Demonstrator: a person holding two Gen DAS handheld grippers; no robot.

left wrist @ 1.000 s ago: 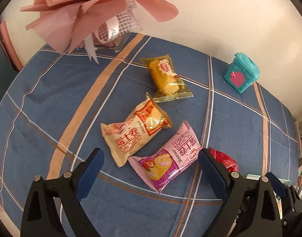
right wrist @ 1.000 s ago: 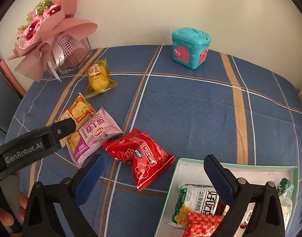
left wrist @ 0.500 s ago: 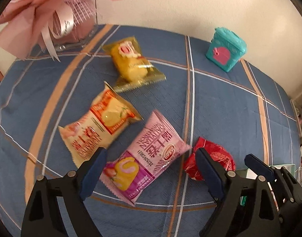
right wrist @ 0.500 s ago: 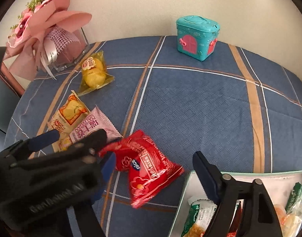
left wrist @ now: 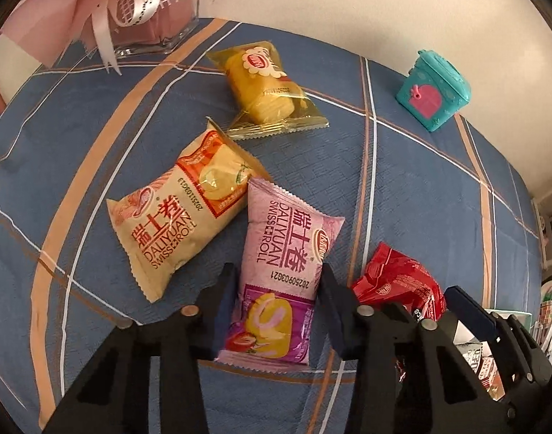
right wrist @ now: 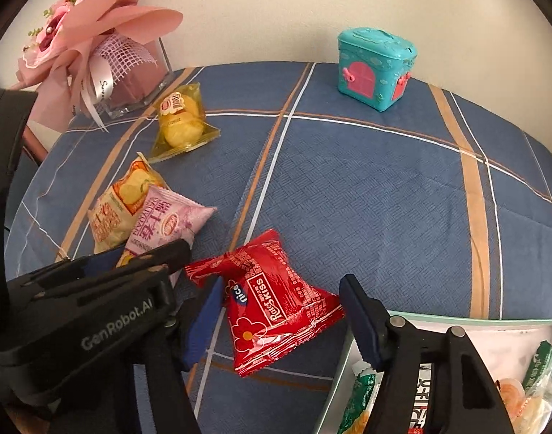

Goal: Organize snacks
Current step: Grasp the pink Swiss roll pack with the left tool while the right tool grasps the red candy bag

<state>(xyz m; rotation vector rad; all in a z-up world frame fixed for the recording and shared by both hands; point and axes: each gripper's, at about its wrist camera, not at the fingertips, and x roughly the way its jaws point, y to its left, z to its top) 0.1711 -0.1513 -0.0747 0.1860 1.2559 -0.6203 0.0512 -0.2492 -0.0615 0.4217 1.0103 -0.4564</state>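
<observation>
Snacks lie loose on the blue plaid cloth (right wrist: 366, 188), and I have a claw on two of them at once. My left claw (left wrist: 277, 311) has just been closing and now pinches the pink pack (left wrist: 281, 271) across its near half, pads pressed into both long edges. My right claw (right wrist: 281, 320) has been closing too, with the red pack (right wrist: 276, 307) between its jaws; its left pad touches the wrapper, but I cannot tell whether the right pad presses yet, so I would not call that a grip.

What worries me:
- Both wrappers are slick, puffy film. A pinch on air and not on cake could let the pink pack slide out as I lift.
- The cream pack (left wrist: 178, 217) lies against the pink one at its 10 o'clock, touching; it may drag along.
- My two claws sit side by side, nearly touching. Lifting both together risks a knock that jars a pack free.
- The red pack stands crumpled and humped, so it may twist or squirt out as the jaws finish closing.
- The tray (right wrist: 456, 320) is at 4 o'clock in the right view, already holding packs; a careless drop could land on its rim.

Both claws point steeply down at the cloth, left beside right. The yellow pack (left wrist: 266, 90) waits at 12 o'clock, untouched.
</observation>
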